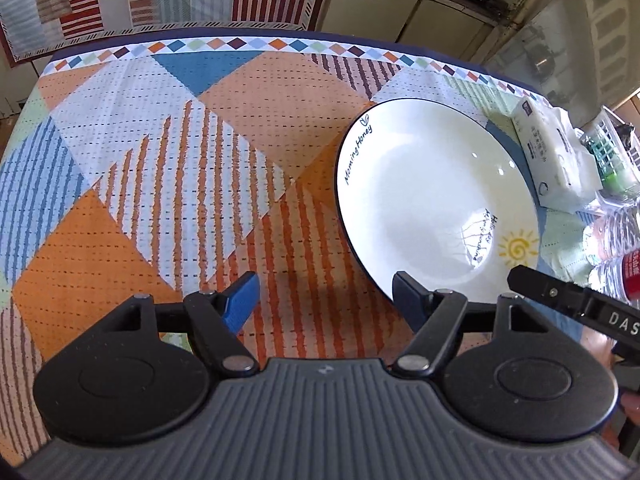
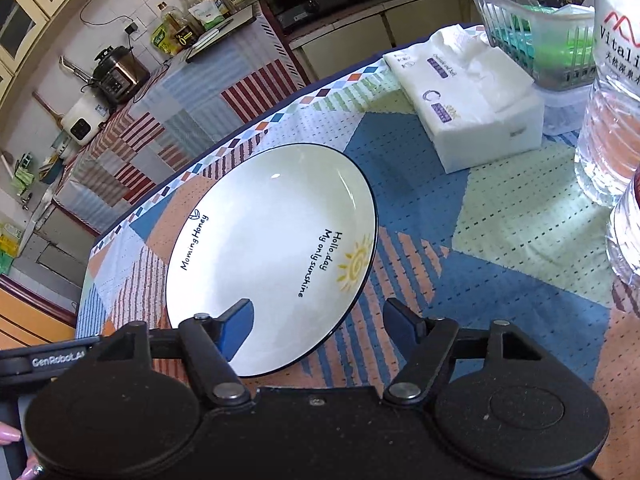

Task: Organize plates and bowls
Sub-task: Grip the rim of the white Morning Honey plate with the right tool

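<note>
A white plate (image 1: 432, 200) with a dark rim, a yellow sun and the words "Morning Honey" lies flat on the patterned tablecloth. It also shows in the right wrist view (image 2: 272, 248). My left gripper (image 1: 324, 300) is open and empty, to the left of the plate's near edge, its right finger by the rim. My right gripper (image 2: 320, 328) is open and empty at the plate's near rim, with its left fingertip (image 2: 240, 328) over the plate. No bowl is in view.
A white tissue pack (image 2: 472, 92) lies behind the plate at the right. A clear plastic basket (image 2: 536, 20) and water bottles (image 2: 612, 92) stand at the far right. The table's far edge (image 1: 280, 38) is close behind the plate; a kitchen counter (image 2: 132, 92) lies beyond.
</note>
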{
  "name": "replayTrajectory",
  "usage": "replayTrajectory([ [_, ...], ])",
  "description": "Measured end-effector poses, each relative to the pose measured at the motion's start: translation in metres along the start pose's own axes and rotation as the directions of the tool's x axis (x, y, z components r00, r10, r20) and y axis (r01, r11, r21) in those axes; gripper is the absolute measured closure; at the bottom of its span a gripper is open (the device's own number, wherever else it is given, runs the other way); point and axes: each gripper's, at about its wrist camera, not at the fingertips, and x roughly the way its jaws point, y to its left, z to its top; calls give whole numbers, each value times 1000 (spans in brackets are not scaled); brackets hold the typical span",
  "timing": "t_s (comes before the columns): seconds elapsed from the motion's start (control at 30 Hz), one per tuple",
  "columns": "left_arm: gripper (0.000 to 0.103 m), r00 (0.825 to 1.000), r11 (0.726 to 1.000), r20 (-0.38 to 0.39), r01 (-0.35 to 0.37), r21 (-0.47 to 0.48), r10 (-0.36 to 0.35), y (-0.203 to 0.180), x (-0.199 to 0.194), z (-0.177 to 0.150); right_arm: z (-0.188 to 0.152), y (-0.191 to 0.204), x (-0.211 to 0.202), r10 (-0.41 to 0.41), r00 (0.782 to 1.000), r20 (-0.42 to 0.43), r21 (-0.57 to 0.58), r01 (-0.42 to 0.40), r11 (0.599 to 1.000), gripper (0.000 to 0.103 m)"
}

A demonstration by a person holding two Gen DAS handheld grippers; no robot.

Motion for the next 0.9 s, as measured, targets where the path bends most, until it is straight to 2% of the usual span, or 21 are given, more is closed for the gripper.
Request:
replayTrajectory([
  [0.1,34,1000,1000,-1,3,-8,-3,1,8,1,0,0,6,-7,1000,7,-6,7,1000,41],
  [0.27,51,997,994,3,72,-82,-72,9,22,1,4,-5,18,-36,999,23,-8,36,999,62],
  [0.3,63,995,987,9,104,-120,-104,13,24,1,4,-7,20,-43,999,27,0,43,999,65],
  [0.33,76,990,977,12,144,-159,-144,17,27,2,5,-9,23,-68,997,38,6,68,998,79],
  [0.37,81,984,965,9,179,-190,-180,21,29,3,6,-13,23,-78,995,60,8,78,997,88],
  [0.43,93,973,953,1,225,-204,-230,23,31,5,10,-24,24,-46,996,77,14,45,999,89],
  [0.53,94,973,956,2,229,-186,-232,20,30,5,14,-32,26,-21,998,62,67,17,998,89],
  [0.63,94,979,973,-7,202,-108,-204,9,27,4,14,-35,31,7,999,49,119,-13,993,89],
  [0.77,92,991,991,-7,135,0,-135,-3,14,-4,5,-35,27,49,998,32,106,-52,993,88],
  [0.9,92,993,992,1,121,37,-122,-4,-9,-10,-7,-33,14,85,996,30,104,-87,991,88],
])
